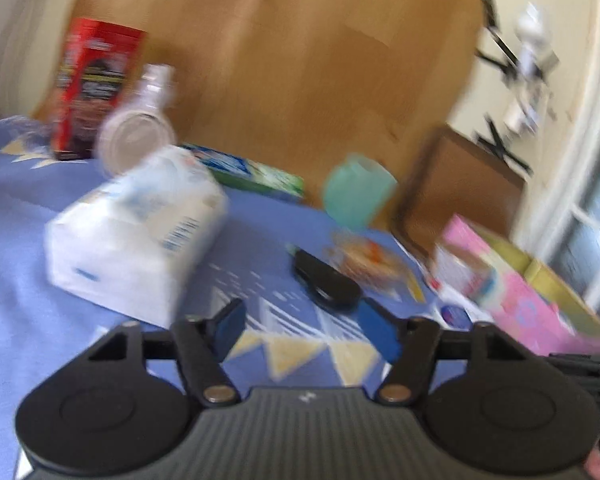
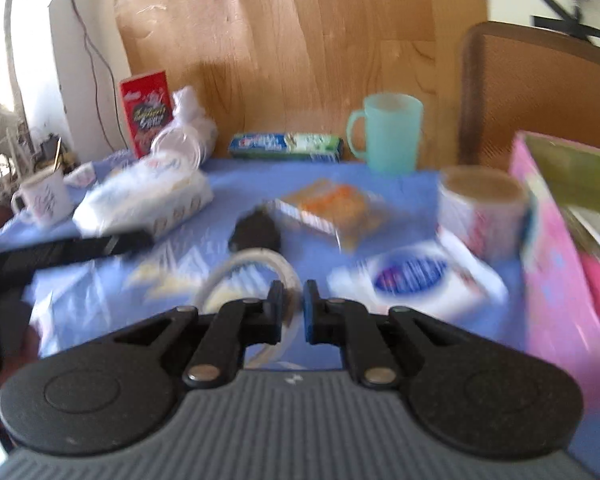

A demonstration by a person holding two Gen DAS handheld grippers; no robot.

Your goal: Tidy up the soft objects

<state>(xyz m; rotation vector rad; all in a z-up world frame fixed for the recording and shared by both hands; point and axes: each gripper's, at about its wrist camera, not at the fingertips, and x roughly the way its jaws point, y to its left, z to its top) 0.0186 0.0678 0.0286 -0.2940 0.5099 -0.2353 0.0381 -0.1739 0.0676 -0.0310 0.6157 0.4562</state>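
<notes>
On the blue tablecloth (image 1: 28, 320) lies a white soft tissue pack (image 1: 136, 232), ahead and to the left of my left gripper (image 1: 305, 324). That gripper's jaws stand apart with only cloth between them. In the right wrist view the same tissue pack (image 2: 148, 200) lies at the left. My right gripper (image 2: 293, 312) is nearly closed, and a whitish ring (image 2: 252, 258) passes between its pads. A black flat object (image 2: 256, 232) and an orange snack packet (image 2: 336, 208) lie just beyond. The picture is blurred.
A pink open box (image 2: 556, 264) stands at the right edge. Beside it are a patterned round container (image 2: 480, 208) and a white box with a blue label (image 2: 416, 280). A teal mug (image 2: 388, 132), toothpaste carton (image 2: 286, 146), red box (image 2: 146, 110) and bagged plastic cups (image 2: 188, 132) line the back. A white mug (image 2: 44, 200) sits far left.
</notes>
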